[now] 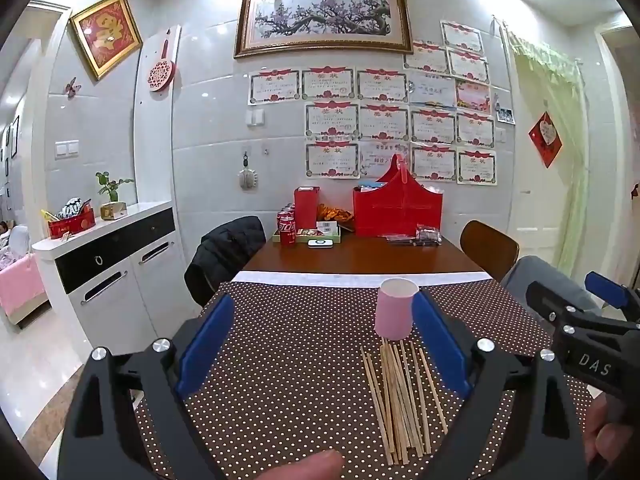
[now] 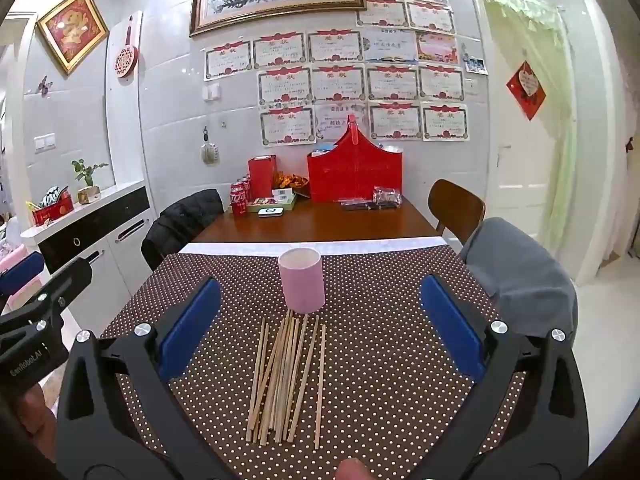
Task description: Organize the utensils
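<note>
Right, nothing is picked up yet, so the risks are all ahead: the chopsticks lie in a loose, overlapping fan on the dotted cloth, near ends towards the camera, far ends just short of the pink cup. That overlap is the trouble, I'd say; close on one stick and two or three neighbours may lift with it, or the thin round wood may roll out from between the pads and skitter across the cloth. The cup stands upright just beyond the pile, light-looking and empty as far as I can tell, so a stick tipped in at a slant, or a finger nudging its wall, could knock it over. Long sticks in a short cup could also lever it down once several lean the same way.

Now the grippers: the right gripper hangs above the pile with its jaws spread as wide as they go, blue pads well apart on either side of the sticks, holding nothing and touching nothing. The left gripper is just as wide, also empty, sitting a little to the left so the sticks and cup fall near its right pad; in its view the cup sits just beside that pad, though whether they touch I cannot tell
</note>
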Demonstrator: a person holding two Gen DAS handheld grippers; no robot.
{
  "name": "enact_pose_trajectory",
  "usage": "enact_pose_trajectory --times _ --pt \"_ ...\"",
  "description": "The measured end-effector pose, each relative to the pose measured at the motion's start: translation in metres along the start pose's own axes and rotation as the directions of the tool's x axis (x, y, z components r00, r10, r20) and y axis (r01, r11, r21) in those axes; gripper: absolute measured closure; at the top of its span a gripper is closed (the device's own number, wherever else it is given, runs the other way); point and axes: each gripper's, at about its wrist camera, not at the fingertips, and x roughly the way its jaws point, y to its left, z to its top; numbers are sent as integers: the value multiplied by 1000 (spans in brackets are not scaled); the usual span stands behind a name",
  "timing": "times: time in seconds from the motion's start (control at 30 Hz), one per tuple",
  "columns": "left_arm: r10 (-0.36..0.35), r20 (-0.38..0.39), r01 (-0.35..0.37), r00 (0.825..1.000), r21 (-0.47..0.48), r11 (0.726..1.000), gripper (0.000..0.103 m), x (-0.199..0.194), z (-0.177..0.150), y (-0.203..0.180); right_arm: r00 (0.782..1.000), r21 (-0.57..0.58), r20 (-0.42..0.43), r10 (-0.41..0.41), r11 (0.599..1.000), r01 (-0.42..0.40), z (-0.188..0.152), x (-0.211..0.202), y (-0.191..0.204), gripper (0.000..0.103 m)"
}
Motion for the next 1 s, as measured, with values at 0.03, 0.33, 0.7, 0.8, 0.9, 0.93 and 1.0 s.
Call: enact_pose_trajectory --times 0.03,0.33,0.7,0.8,0.9,0.93,1.0 --pt "1 0 -1 1000 0 1000 14 0 1 -1 1000 0 -2 1 1000 -1 0 0 0 5" --pt "0 4 0 1000 -5 1000 14 3 4 -2 1000 -10 13 -1 1000 2 -3 5 8 5" --pt "2 11 -2 1000 -9 1000 14 2 -4 1 1000 -12 17 9 1000 -9 4 0 4 5" --pt "5 10 -5 1000 -12 1000 14 1 -3 0 1000 -17 15 14 1000 -13 5 1 5 5" --pt "2 10 -2 1000 -18 1000 14 4 -3 7 1000 -23 16 15 1000 -14 7 2 6 5" --pt "2 10 -2 1000 -18 1000 14 4 -2 6 1000 -24 17 14 1000 -14 6 2 7 5" --pt "3 13 -3 1000 -18 1000 14 4 -1 6 1000 -25 17 13 1000 -13 8 1 7 5"
